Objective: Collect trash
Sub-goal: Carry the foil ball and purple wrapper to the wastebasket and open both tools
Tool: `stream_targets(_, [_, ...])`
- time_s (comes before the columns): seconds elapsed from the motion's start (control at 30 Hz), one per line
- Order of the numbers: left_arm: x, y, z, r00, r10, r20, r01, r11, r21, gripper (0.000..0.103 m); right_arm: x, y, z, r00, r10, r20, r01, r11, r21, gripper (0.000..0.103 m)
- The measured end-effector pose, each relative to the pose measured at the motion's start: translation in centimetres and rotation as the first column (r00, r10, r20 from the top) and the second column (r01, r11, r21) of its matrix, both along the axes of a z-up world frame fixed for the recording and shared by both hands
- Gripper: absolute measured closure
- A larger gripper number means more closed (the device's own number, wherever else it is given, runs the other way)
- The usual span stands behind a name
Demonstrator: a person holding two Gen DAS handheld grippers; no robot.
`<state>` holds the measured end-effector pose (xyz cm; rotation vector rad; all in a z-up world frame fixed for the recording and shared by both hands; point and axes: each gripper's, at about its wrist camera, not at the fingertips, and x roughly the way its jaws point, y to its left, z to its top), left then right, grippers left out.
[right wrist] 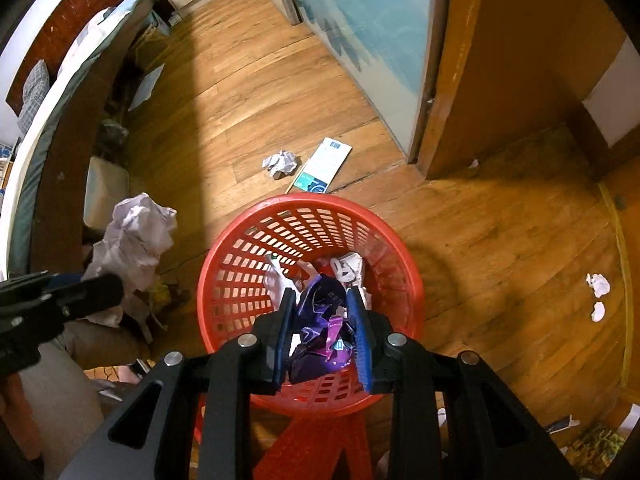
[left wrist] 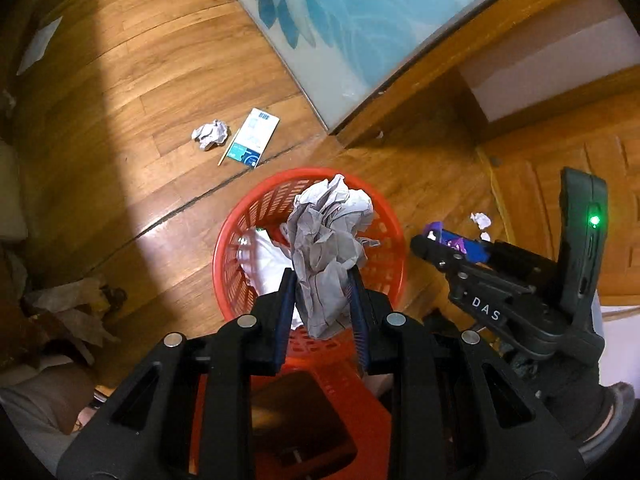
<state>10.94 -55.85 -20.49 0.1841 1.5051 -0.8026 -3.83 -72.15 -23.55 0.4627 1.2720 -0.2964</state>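
Left gripper: fingers clamped on a large crumpled grey paper, which stands up between the blue pads above the red basket. Right gripper: fingers closed on a crumpled purple wrapper, held over the basket's open mouth, inside its rim. White scraps lie in the basket bottom.

The basket is perforated red plastic and stands on the wooden floor. Beyond its far rim lie a small crumpled paper ball and, just beside it, a flat white-and-teal carton; the two are apart from the basket. Two small white paper bits lie on the floor well to the right. A frosted blue-patterned panel stands behind the carton.
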Motion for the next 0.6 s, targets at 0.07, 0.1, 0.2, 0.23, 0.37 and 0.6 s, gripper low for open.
stream_targets(0.07, [0.0, -0.5, -0.2, 1.000, -0.010, -0.008, 0.010, 1.000, 0.003, 0.076, 0.1, 0.0, -0.1, 1.000, -0.001, 0.002, 0.001, 1.000, 0.005, 0.073])
stream_targets(0.1, [-0.4, -0.9, 0.1, 1.000, -0.014, -0.010, 0.014, 1.000, 0.006, 0.074, 0.0, 0.6, -0.1, 1.000, -0.006, 0.004, 0.006, 1.000, 0.003, 0.070])
stream_targets(0.2, [-0.9, -1.2, 0.3, 0.999, -0.034, 0.001, 0.034, 0.999, 0.016, 0.062, 0.0, 0.3, 0.0, 1.000, -0.023, 0.008, 0.023, 1.000, -0.005, 0.059])
stream_targets(0.23, [-1.0, -1.2, 0.4, 0.999, -0.039, 0.009, 0.039, 0.999, 0.017, 0.057, 0.0, 0.1, 0.2, 1.000, -0.029, 0.009, 0.029, 1.000, -0.012, 0.059])
stream_targets(0.37, [-1.0, -0.9, 1.1, 0.999, -0.033, 0.036, 0.033, 0.999, 0.005, 0.043, -0.3, -0.4, 1.2, 0.998, -0.051, 0.020, 0.052, 0.998, -0.034, 0.053])
stream_targets(0.6, [-0.4, 0.5, 3.1, 0.998, 0.014, 0.065, -0.010, 0.998, -0.056, 0.041, 0.3, 0.0, 4.0, 0.997, -0.050, 0.061, 0.054, 0.996, -0.066, 0.050])
